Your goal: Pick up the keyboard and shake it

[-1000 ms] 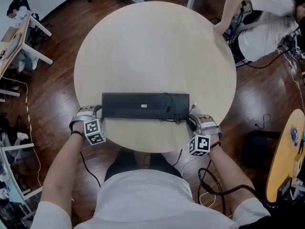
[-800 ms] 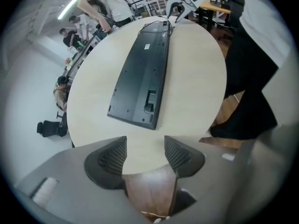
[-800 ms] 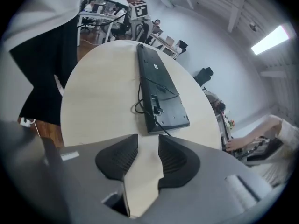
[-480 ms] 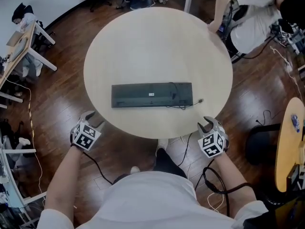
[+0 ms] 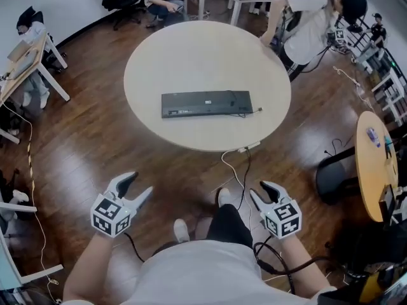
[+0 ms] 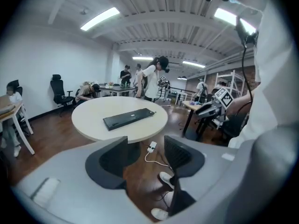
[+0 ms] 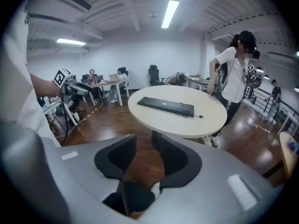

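We hold the left gripper (image 5: 138, 185) open and empty, the right gripper (image 5: 259, 190) opening on nothing, well apart from the keyboard (image 5: 206, 103), whose loose cable (image 5: 256, 111) could whip or catch when shaken

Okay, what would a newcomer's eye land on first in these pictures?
The black keyboard lying alone near the middle of the round pale table. Next, the left gripper and right gripper hovering over the wood floor, well short of the table. Both are empty, the left open and the right's jaws opening.
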`<state>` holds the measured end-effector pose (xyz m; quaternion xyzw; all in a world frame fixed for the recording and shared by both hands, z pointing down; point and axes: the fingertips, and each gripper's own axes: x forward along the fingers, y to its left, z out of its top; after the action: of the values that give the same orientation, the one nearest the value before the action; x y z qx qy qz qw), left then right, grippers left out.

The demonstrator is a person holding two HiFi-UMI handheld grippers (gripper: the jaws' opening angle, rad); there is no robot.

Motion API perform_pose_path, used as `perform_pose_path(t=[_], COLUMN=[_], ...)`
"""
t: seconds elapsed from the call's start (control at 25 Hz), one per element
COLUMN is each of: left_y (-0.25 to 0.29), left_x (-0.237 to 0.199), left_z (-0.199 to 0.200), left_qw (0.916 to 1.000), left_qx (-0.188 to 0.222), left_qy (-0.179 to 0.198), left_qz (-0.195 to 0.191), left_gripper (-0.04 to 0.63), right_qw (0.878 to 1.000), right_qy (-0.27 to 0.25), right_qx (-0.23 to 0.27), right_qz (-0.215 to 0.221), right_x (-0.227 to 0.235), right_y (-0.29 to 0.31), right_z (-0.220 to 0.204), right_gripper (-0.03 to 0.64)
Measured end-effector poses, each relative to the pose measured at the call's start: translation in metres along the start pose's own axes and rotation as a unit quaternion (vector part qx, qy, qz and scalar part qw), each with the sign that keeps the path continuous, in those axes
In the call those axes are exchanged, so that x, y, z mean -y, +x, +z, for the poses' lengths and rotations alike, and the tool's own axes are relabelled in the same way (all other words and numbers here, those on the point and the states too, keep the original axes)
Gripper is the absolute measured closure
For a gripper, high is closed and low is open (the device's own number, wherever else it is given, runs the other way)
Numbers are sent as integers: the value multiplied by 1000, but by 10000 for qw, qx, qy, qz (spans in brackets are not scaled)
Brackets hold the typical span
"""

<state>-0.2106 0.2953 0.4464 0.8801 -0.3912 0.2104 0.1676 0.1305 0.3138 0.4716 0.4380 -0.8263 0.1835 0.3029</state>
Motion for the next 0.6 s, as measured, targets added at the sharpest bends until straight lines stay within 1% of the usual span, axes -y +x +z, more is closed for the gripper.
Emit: perform_pose_path(t=[0.12, 0.2, 0.24, 0.36, 0.44, 0.52, 0.6], left_y=[-26, -39, -45, -61, -68, -75, -80], left_x=[44, 67, 79, 118, 141, 165, 190], left_z=[2, 5, 7, 16, 23, 29, 36], left_qw=[9993, 9985, 9982, 9963, 9951, 9945, 9928], left_qx=[305, 462, 539, 812, 921, 992, 1139], left_qy=[102, 170, 147, 7, -6, -65, -190], left_qz=[-194, -223, -228, -299, -359, -338, -326], left_gripper=[354, 354, 354, 354, 354, 354, 354], right_qw=[9991, 9984, 9980, 9959, 9935, 9910, 9891], right_qy=[173, 108, 43, -61, -130, -211, -314], right_qx=[183, 286, 332, 595, 758, 822, 895], right_qz=[344, 485, 529, 685, 845, 1034, 1128], right_x=[-45, -64, -70, -82, -88, -93, -92], right_y=[-31, -45, -53, -81, -100, -118, -134], right_z=[-1, 2, 3, 11, 15, 11, 4], right_gripper=[451, 451, 451, 448, 448, 448, 448])
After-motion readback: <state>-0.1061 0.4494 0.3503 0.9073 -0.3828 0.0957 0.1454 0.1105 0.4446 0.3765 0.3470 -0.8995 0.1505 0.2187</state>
